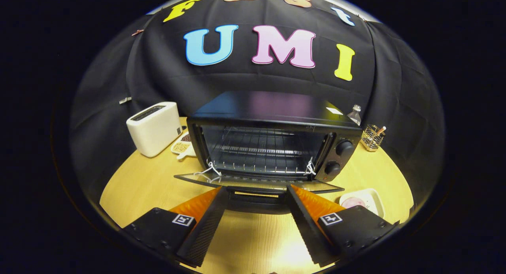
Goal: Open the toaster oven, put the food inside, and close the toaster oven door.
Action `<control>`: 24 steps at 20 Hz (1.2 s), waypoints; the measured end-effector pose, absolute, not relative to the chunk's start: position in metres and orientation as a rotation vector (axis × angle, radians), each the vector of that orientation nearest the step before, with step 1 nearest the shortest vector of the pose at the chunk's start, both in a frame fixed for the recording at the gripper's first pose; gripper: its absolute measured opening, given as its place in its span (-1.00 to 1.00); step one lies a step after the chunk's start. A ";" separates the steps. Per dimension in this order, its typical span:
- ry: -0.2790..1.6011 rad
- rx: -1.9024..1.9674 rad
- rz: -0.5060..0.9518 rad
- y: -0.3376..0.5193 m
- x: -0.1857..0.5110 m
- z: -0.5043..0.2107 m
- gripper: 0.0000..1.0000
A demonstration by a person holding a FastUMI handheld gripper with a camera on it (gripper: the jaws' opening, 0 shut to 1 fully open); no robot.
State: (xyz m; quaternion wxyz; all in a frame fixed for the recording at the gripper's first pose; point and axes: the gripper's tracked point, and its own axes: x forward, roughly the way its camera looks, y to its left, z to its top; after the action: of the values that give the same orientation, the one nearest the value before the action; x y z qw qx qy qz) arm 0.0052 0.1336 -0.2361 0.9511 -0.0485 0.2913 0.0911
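Toaster oven (272, 143) sits in the middle of the round wooden worktop (138, 187), with its door (257, 184) folded down flat toward the hand-held gripper (257, 193). Inside you can see a wire rack (261, 149). White strings hang at both front corners where the door meets the oven. Two round knobs (340, 157) sit one above the other on the oven's right side.

The hand-held gripper is spread wide and holds nothing. Its two fingers (207, 222) point at the door handle (257, 197), which lies between the fingertips. I cannot tell if they touch it.

The food (353, 203) is pink and round and lies on a white plate (373, 199), just beside the right finger and near the door's right corner.

Left of the oven stands a white toaster (154, 127). Between it and the oven is a small dish with seeds or grains (182, 145). Right of the oven, further back, are a small clear bottle (355, 115) and a gold wire holder (372, 137) with a stick in it.

There is a white sticker (334, 111) on the oven top, too small to read. Each finger has a little square black-and-white marker (183, 220).
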 end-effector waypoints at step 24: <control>0.578 0.005 0.179 0.010 -0.025 -0.173 0.97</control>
State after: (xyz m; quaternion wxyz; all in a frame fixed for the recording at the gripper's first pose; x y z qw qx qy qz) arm -0.0245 0.0104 -0.1731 0.9546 0.0022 0.2844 0.0882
